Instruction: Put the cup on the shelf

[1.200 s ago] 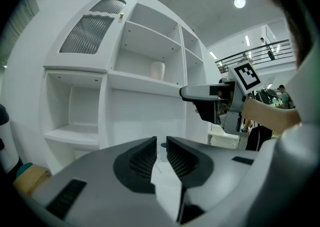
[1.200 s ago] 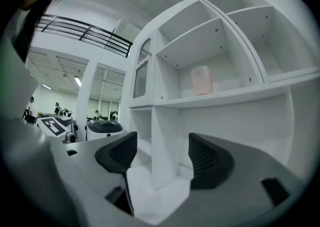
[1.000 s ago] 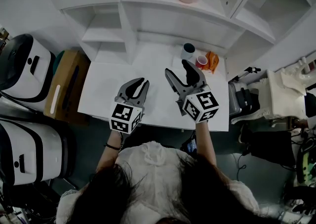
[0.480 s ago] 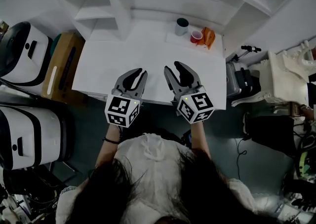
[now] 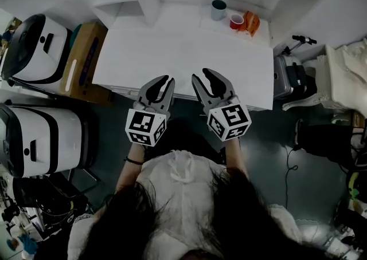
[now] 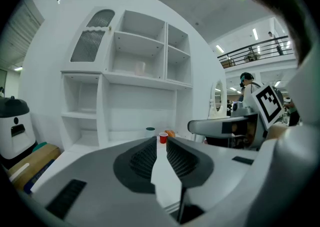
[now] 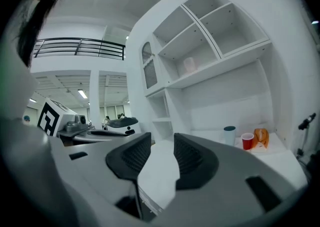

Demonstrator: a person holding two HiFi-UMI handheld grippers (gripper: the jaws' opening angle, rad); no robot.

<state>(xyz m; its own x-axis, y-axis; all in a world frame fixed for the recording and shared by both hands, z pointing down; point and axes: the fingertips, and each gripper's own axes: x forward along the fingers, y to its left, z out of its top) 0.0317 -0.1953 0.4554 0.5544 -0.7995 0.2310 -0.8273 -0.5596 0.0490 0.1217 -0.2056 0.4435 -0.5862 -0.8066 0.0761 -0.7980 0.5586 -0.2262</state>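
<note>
Pale translucent cup (image 6: 140, 67) stands upright on shelf (image 6: 150, 79), upper compartment: placing looks done. Left gripper (image 5: 163, 81) and right gripper (image 5: 204, 75) empty over near table (image 5: 172, 52) edge, well apart from cup. Left jaws narrow. Right jaws just been closing to narrow gap, nothing between. Likely idle pose, nothing left to carry.

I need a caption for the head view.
Left hand-held gripper and right hand-held gripper, its jaws just closed partway, hang empty at the white table's near edge; a red cup stands far back.
</note>
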